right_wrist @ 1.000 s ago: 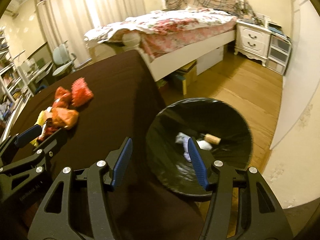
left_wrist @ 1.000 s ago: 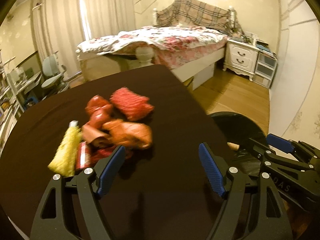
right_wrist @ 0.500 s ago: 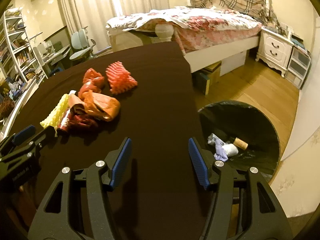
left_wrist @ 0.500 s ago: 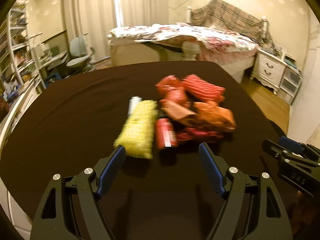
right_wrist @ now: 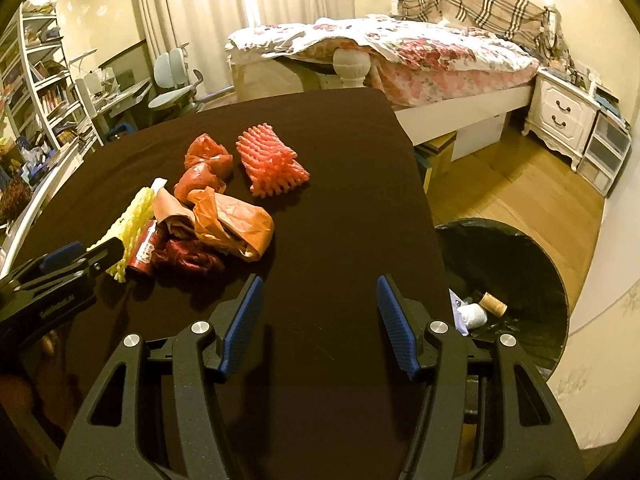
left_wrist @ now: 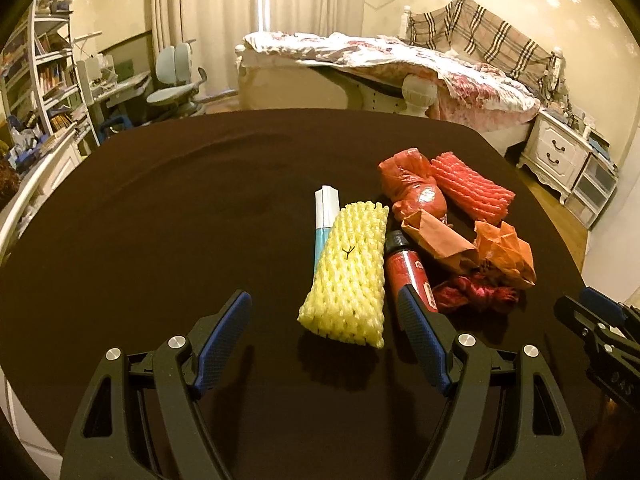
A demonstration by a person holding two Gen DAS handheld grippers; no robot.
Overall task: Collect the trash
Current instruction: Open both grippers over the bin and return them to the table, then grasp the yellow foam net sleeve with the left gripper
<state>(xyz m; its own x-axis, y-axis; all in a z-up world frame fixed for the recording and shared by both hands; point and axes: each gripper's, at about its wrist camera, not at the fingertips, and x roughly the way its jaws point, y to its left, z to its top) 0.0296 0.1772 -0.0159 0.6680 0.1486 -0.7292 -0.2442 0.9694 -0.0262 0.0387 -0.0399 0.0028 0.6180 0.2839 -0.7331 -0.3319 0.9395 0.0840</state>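
Dark brown cloth is covering the worktop (left_wrist: pixel 160 208), and the trash is being shown in a loose heap on its right half. A yellow foam net sleeve (left_wrist: pixel 348 276) is being framed just ahead of the left gripper (left_wrist: pixel 326 332), whose jaws are being held wide apart with nothing between them. A white and blue tube (left_wrist: pixel 323 216) is being partly hidden along the sleeve's left side, and the lower end of a red bottle (left_wrist: pixel 408 264) is being covered by the gripper's right finger. Beside these, a brown paper wrapper (left_wrist: pixel 436 236), an orange plastic bag (left_wrist: pixel 504 248), red bags (left_wrist: pixel 412 188), a red foam net (left_wrist: pixel 472 188) and a dark red crumpled scrap (left_wrist: pixel 476 292) are being seen touching or overlapping; what the scrap is made of cannot be told. The right gripper (right_wrist: pixel 318 320) is being held over bare cloth near the worktop's right edge, its jaws likewise spread and empty. A black-lined bin (right_wrist: pixel 532 248) is being cut off by that edge on the wooden floor (right_wrist: pixel 520 176); a cork (right_wrist: pixel 494 303) and white paper (right_wrist: pixel 472 315) are lying inside. A bed (right_wrist: pixel 420 52), a nightstand (right_wrist: pixel 560 116), curtains (left_wrist: pixel 208 20) and bookshelves (left_wrist: pixel 36 80) are being shown behind.
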